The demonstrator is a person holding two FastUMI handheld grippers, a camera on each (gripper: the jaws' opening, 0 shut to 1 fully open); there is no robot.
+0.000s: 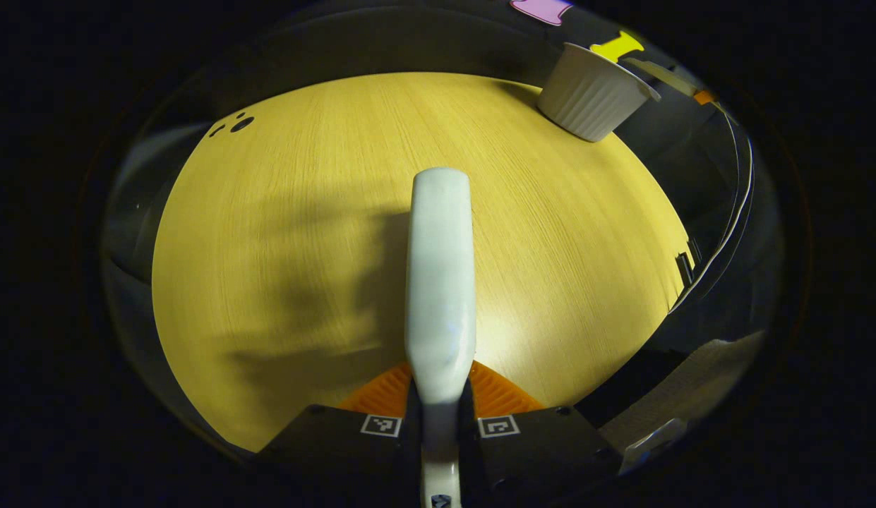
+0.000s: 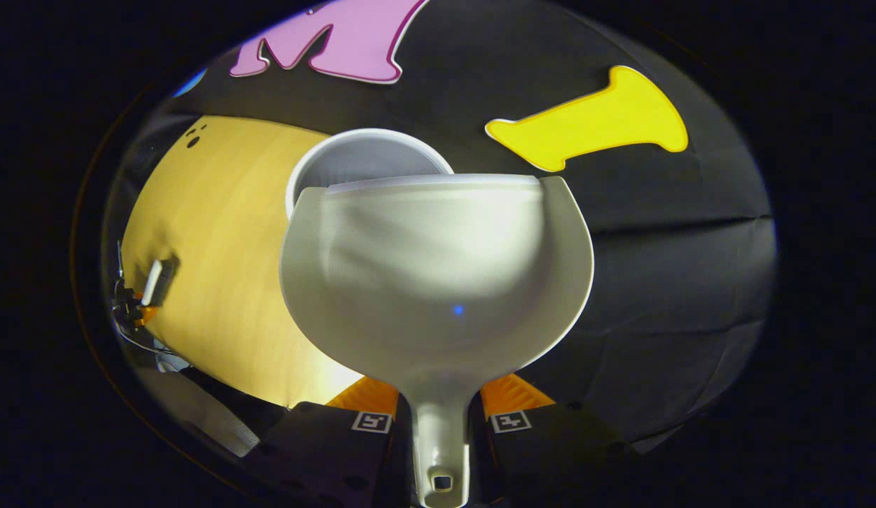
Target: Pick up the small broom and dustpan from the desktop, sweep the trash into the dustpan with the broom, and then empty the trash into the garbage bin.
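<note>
My left gripper [image 1: 440, 386] is shut on the small pale broom [image 1: 440, 275], which points forward low over the wooden table [image 1: 282, 233]. The white ribbed garbage bin [image 1: 591, 93] stands at the table's far right edge. In the right gripper view, my right gripper [image 2: 438, 396] is shut on the handle of the pale dustpan [image 2: 438, 282]. The pan is held up with its front lip at the bin's [image 2: 367, 152] open rim, and I see no trash inside the pan. The dustpan's thin edge [image 1: 660, 73] shows beside the bin's rim. Far left, the left gripper [image 2: 135, 302] holds the broom [image 2: 153, 281].
A few small dark holes [image 1: 240, 124] mark the table's far left corner. The booth's black cloth wall [image 2: 656, 268] rises right behind the bin. A cable [image 1: 734, 212] runs along the table's right edge.
</note>
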